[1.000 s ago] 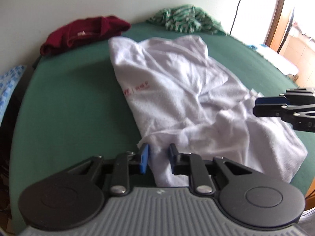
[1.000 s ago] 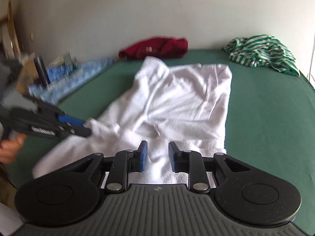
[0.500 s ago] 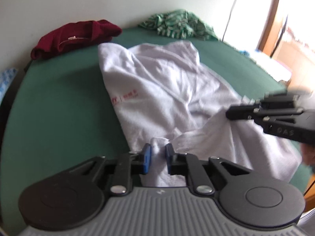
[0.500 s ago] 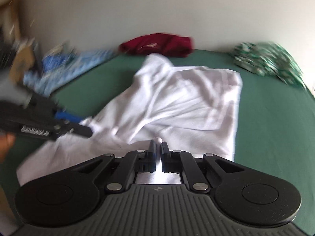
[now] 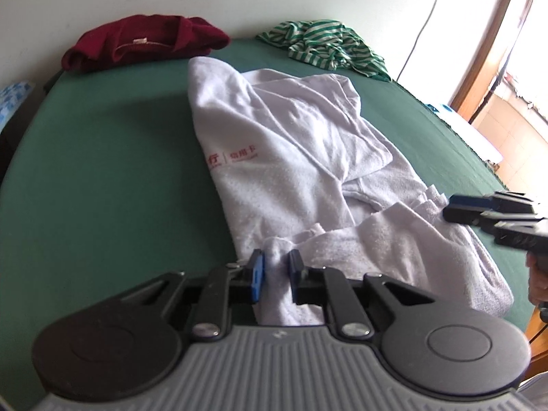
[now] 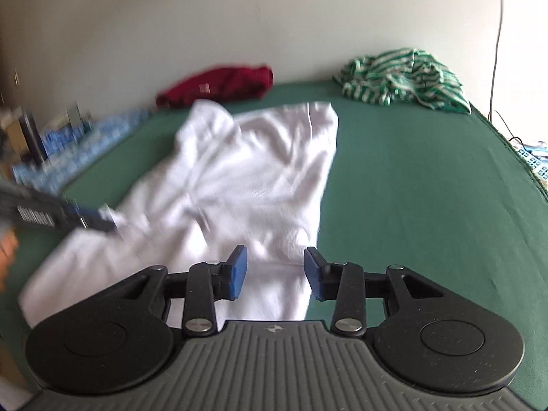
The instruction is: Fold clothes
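A white shirt (image 5: 291, 144) with red print lies rumpled on the green-covered table (image 5: 102, 188). In the left wrist view my left gripper (image 5: 275, 272) is shut on a bunched bit of its near hem. The right wrist view shows the same shirt (image 6: 246, 178) running away from my right gripper (image 6: 275, 270), which is open just above the near hem with nothing pinched between its blue pads. From the left wrist view the right gripper (image 5: 455, 209) hovers at the shirt's right edge. The left gripper (image 6: 102, 221) appears blurred at the shirt's left side.
A dark red garment (image 5: 144, 44) and a green-and-white striped one (image 5: 325, 48) lie crumpled at the far edge against the wall. Blue patterned cloth (image 6: 68, 144) and clutter sit past the table's left side. A person's hand (image 5: 537, 274) shows at the right edge.
My right gripper, shut on the hem half a second ago, has opened wide and let it go. My left gripper has closed in on the hem since a second ago and still holds it.
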